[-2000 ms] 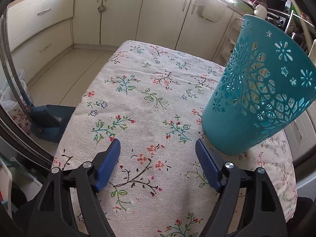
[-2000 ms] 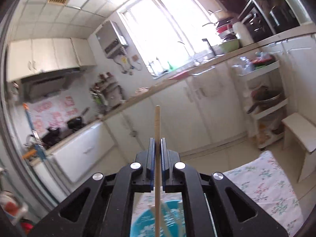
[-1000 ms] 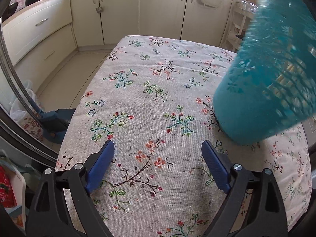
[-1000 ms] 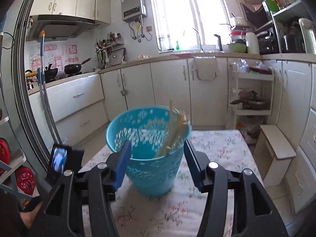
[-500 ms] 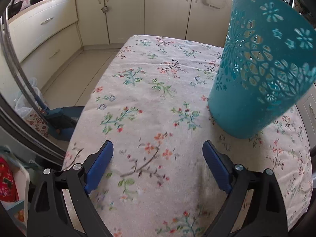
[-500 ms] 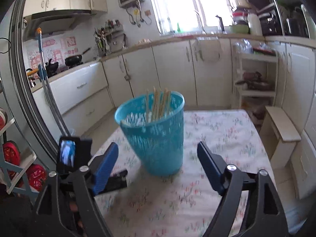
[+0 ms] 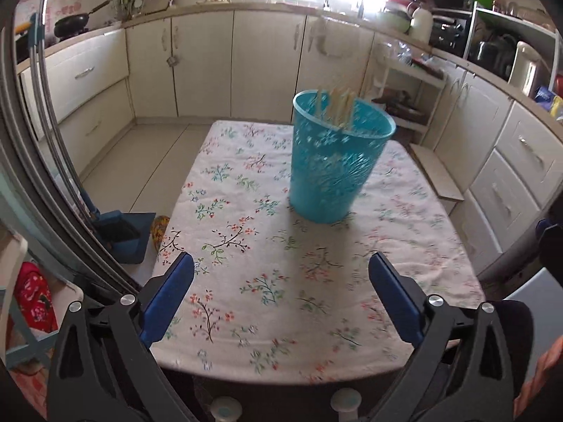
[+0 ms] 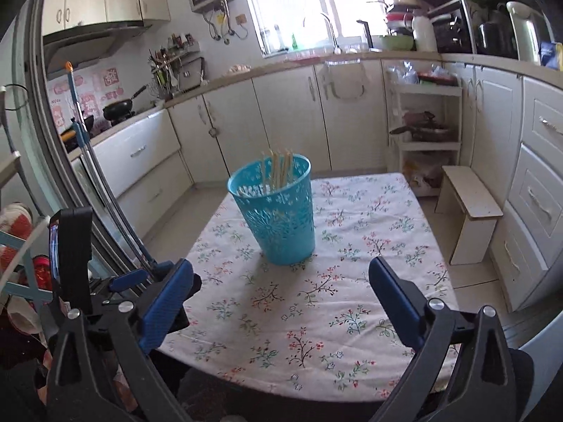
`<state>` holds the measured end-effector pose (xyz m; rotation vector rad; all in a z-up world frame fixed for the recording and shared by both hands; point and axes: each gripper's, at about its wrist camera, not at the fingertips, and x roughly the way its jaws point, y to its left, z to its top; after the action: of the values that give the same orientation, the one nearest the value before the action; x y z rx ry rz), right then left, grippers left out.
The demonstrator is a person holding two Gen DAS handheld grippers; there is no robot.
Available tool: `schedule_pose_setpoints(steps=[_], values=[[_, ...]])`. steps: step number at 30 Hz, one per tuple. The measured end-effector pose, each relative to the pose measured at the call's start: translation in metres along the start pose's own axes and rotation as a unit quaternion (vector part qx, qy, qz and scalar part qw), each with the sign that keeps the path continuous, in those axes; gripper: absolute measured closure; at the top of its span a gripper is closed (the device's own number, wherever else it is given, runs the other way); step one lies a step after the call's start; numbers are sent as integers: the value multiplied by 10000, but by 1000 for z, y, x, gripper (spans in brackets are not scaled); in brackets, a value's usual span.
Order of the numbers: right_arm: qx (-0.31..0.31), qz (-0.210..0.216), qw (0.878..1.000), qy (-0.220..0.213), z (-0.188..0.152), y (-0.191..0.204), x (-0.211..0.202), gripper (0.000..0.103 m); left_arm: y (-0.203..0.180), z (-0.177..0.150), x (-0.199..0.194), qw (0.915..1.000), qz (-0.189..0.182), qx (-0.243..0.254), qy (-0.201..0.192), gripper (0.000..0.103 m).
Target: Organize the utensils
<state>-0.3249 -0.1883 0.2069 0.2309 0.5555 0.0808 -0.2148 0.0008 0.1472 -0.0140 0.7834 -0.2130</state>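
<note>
Nearest the cameras, both tools are empty. The left tool [image 7: 281, 292] has its blue pads [image 7: 169, 299] spread as wide as they go and still easing apart, with only the flowered cloth between them. The right tool [image 8: 281, 299] is likewise opening to its widest; two seconds ago it was pinching a single wooden chopstick upright above the basket, and now nothing lies between its jaws.

Both tools have drawn back toward the near edge of the bench [image 8: 352, 362]. A second ago the left view was filled by the basket's wall at close range; now the whole cloth-covered top shows, bare from the near edge up to the basket.

Farther off, the teal openwork basket [image 8: 278, 218] stands upright about midway along the bench, nearer its far edge, with a bundle of chopsticks [image 8: 278, 170] standing inside and their tips above the rim. In the left view it is blurred, so the sticks cannot be counted.

Judging from this, the last chopstick has been let go into the basket, and no loose utensil is visible on the cloth; the organizing looks finished or very nearly so.
</note>
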Motion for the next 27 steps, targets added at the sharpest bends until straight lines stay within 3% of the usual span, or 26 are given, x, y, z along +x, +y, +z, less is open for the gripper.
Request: schedule_pose_setpoints(steps=[8, 11, 14, 22, 27], values=[[197, -25, 9996, -191, -14, 12, -63, 7, -14, -3, -85, 9991, -342, 140, -212, 7], [277, -150, 9989, -355, -30, 17, -82, 7, -13, -14, -120, 9984, 80, 168, -535, 7], [214, -243, 9982, -508, -48, 23, -97, 7, -6, -32, -144, 9977, 278, 6, -613, 7], [88, -250, 9984, -503, -55, 31, -105, 7, 15, -67, -168, 9969, 475, -337, -530, 7], [-2, -205, 9985, -504, -58, 35, -106, 7, 12, -71, -171, 9969, 490, -215, -568, 7]])
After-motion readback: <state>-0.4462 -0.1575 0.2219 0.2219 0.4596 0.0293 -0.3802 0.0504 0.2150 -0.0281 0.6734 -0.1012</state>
